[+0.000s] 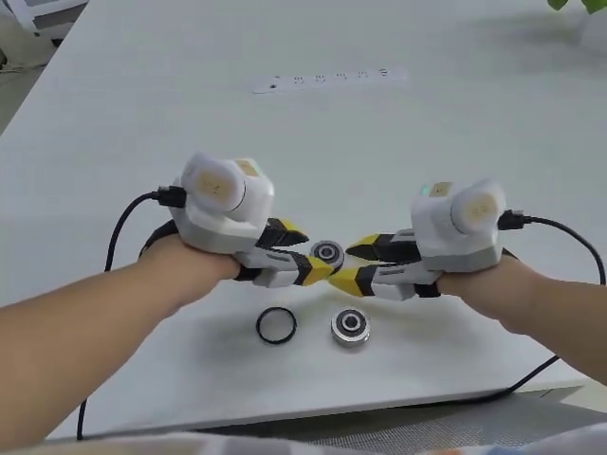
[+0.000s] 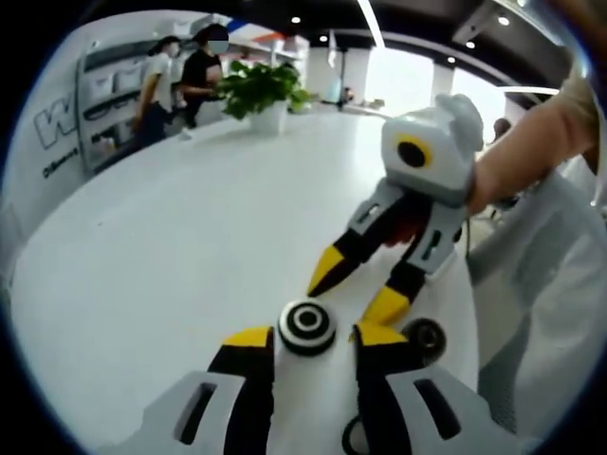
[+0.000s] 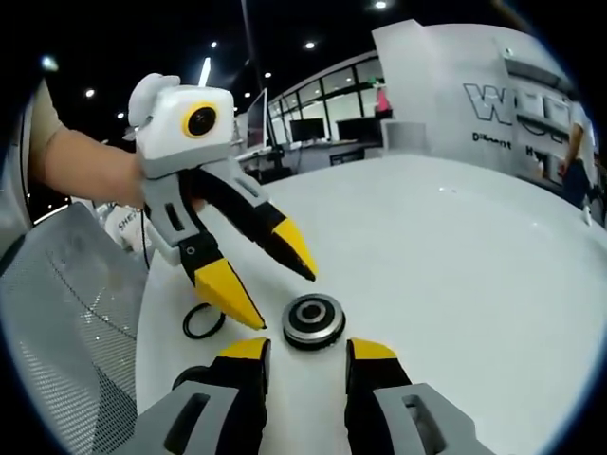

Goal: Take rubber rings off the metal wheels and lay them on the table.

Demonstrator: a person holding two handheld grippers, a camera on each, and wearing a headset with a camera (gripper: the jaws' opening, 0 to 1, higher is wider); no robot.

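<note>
Black rubber ring [image 1: 276, 325] lies on the white table [image 1: 427, 123] near you, just left of one round metal wheel [image 1: 350, 326]; a second wheel [image 1: 327, 252] sits farther, between your left gripper [image 1: 308, 252] and right gripper [image 1: 349, 265], both with jaws apart, gripping nothing

Black ring [image 1: 276, 325], silver wheels [image 1: 350, 326], yellow-tipped fingers [image 1: 319, 270], white table [image 1: 285, 142].
</note>
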